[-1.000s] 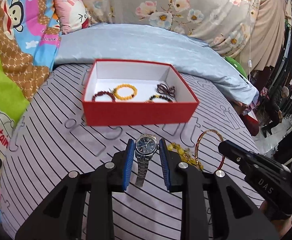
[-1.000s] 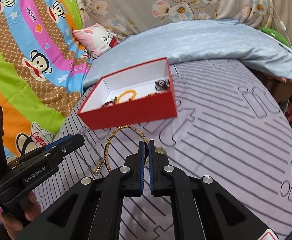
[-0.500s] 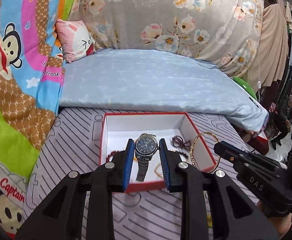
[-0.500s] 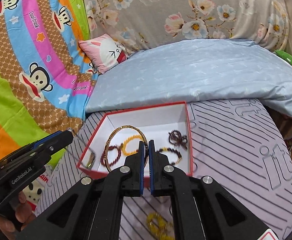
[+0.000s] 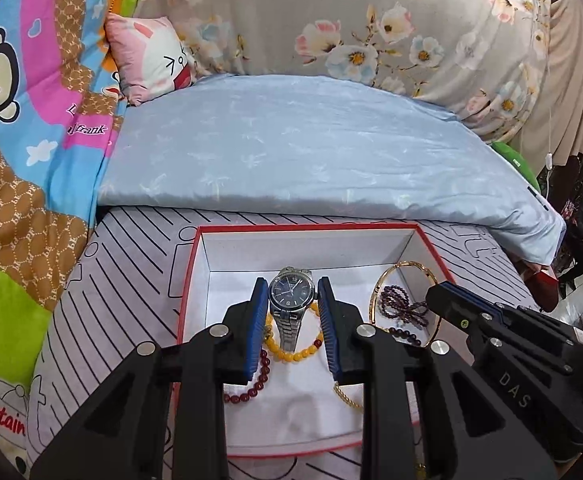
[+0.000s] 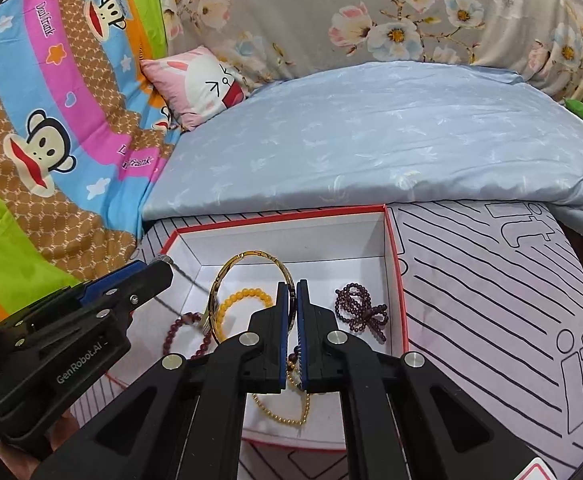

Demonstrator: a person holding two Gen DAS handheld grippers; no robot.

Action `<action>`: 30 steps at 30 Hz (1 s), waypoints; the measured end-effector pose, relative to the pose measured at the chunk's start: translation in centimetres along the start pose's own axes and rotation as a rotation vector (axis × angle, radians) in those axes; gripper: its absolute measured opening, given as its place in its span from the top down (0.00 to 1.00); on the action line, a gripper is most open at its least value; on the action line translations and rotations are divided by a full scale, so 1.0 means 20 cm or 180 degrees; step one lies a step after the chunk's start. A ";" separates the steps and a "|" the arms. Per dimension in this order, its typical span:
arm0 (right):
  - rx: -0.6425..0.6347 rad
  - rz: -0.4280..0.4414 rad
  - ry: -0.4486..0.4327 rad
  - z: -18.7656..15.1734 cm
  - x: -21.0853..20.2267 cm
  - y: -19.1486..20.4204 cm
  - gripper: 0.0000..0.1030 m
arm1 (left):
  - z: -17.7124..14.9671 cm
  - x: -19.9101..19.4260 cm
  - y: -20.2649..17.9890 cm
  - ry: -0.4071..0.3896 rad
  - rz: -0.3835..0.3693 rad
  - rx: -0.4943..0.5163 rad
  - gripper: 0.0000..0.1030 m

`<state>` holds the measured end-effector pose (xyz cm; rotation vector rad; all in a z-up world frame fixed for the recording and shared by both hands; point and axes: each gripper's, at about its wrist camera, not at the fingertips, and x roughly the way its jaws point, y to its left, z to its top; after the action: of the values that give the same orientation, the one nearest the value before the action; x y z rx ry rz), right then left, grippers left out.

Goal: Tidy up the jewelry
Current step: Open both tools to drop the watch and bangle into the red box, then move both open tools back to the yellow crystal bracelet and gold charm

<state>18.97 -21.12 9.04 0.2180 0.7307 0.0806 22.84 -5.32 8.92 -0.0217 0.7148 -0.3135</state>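
My left gripper (image 5: 290, 300) is shut on a silver wristwatch (image 5: 290, 295) with a dark blue dial, held over the inside of the red box (image 5: 303, 227). My right gripper (image 6: 294, 300) is shut on a thin gold bangle (image 6: 227, 280), also above the box (image 6: 279, 213). On the box's white floor lie a yellow bead bracelet (image 6: 247, 294), a dark red bead bracelet (image 6: 179, 326), a purple bead bracelet (image 6: 357, 308) and a gold bead chain (image 6: 287, 418). Each gripper shows in the other's view: the right one (image 5: 447, 304) at right, the left one (image 6: 147, 280) at left.
The box sits on a grey striped sheet (image 6: 491, 300). A folded pale blue quilt (image 5: 311, 152) lies just behind it. A pink cartoon pillow (image 5: 151, 56) and a bright monkey-print blanket (image 6: 51, 132) are at the left. A hand (image 6: 23, 452) holds the left gripper's grip.
Both grippers have carried the watch and the bangle forward from the striped sheet to above the box's interior. The box now fills the lower middle of both views.
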 end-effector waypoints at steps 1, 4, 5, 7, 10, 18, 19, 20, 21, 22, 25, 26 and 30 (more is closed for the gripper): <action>0.0013 -0.0003 0.0015 0.00 0.02 -0.01 0.96 | 0.00 0.02 0.00 0.0016 -0.0004 0.0000 0.76; 0.0033 -0.0010 0.0064 0.01 0.07 -0.02 0.96 | 0.01 0.08 0.00 0.0052 0.0001 0.0003 0.76; 0.0021 -0.0007 0.0083 0.01 0.09 -0.02 0.95 | 0.01 0.09 0.00 0.0062 0.0002 -0.0004 0.76; -0.0041 0.0017 0.0126 0.01 0.11 -0.01 0.94 | 0.01 0.12 0.00 0.0055 0.0026 -0.0035 0.76; -0.0012 -0.0036 0.0101 -0.01 0.10 -0.02 0.88 | 0.00 0.09 0.02 -0.0093 0.0115 -0.0104 0.62; 0.0049 -0.0045 0.0060 -0.09 -0.03 -0.06 0.87 | -0.08 -0.03 0.08 -0.0114 0.0178 -0.0172 0.60; 0.0050 -0.0043 0.0051 -0.10 -0.06 -0.07 0.87 | -0.10 -0.04 0.09 -0.0114 0.0173 -0.0185 0.60; 0.0045 -0.0049 0.0041 -0.12 -0.09 -0.07 0.87 | -0.11 -0.07 0.09 -0.0113 0.0171 -0.0211 0.60; 0.0037 -0.0060 0.0036 -0.14 -0.12 -0.07 0.87 | -0.13 -0.09 0.10 -0.0116 0.0159 -0.0231 0.60; 0.0025 -0.0069 0.0034 -0.16 -0.14 -0.07 0.87 | -0.15 -0.11 0.10 -0.0114 0.0156 -0.0239 0.60; -0.0001 -0.0105 0.0030 -0.21 -0.21 -0.05 0.87 | -0.21 -0.18 0.11 -0.0114 0.0149 -0.0247 0.59; -0.0012 -0.0121 0.0042 -0.24 -0.23 -0.05 0.87 | -0.23 -0.20 0.11 -0.0108 0.0159 -0.0248 0.59; 0.0007 -0.0148 0.0084 -0.34 -0.31 -0.05 0.87 | -0.33 -0.26 0.10 -0.0042 0.0162 -0.0262 0.59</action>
<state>9.74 -21.89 7.91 0.2022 0.7616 0.0385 15.46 -1.26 6.89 -0.0836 0.7138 -0.2347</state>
